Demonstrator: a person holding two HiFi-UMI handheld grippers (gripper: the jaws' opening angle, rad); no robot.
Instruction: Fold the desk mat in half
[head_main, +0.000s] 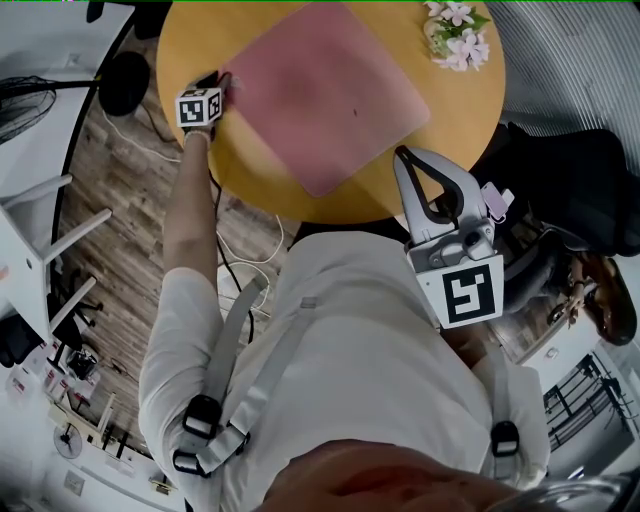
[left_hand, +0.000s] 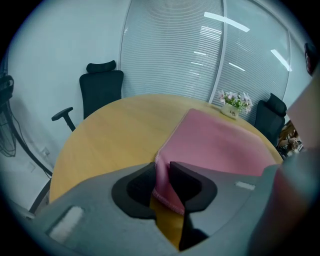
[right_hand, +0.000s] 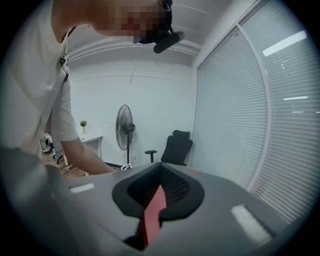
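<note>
A pink desk mat (head_main: 320, 90) lies flat on the round wooden table (head_main: 200, 60). At the mat's left corner sits my left gripper (head_main: 222, 82). In the left gripper view this gripper (left_hand: 162, 175) is shut on that corner of the mat (left_hand: 220, 140), and the stitched edge stands pinched upright between the two dark pads above the table (left_hand: 115, 130). My right gripper (head_main: 402, 153) is held off the table near the person's chest, at the table's near edge, fingertips together. In its own view the right gripper (right_hand: 159, 182) is shut with nothing in it and faces the room.
A small pot of pale flowers (head_main: 455, 35) stands at the table's far right edge, also visible behind the mat as the flower pot (left_hand: 234, 104). Black office chairs (left_hand: 102, 87) stand round the table. A standing fan (right_hand: 125, 127) is across the room. Cables (head_main: 240, 250) lie on the wooden floor.
</note>
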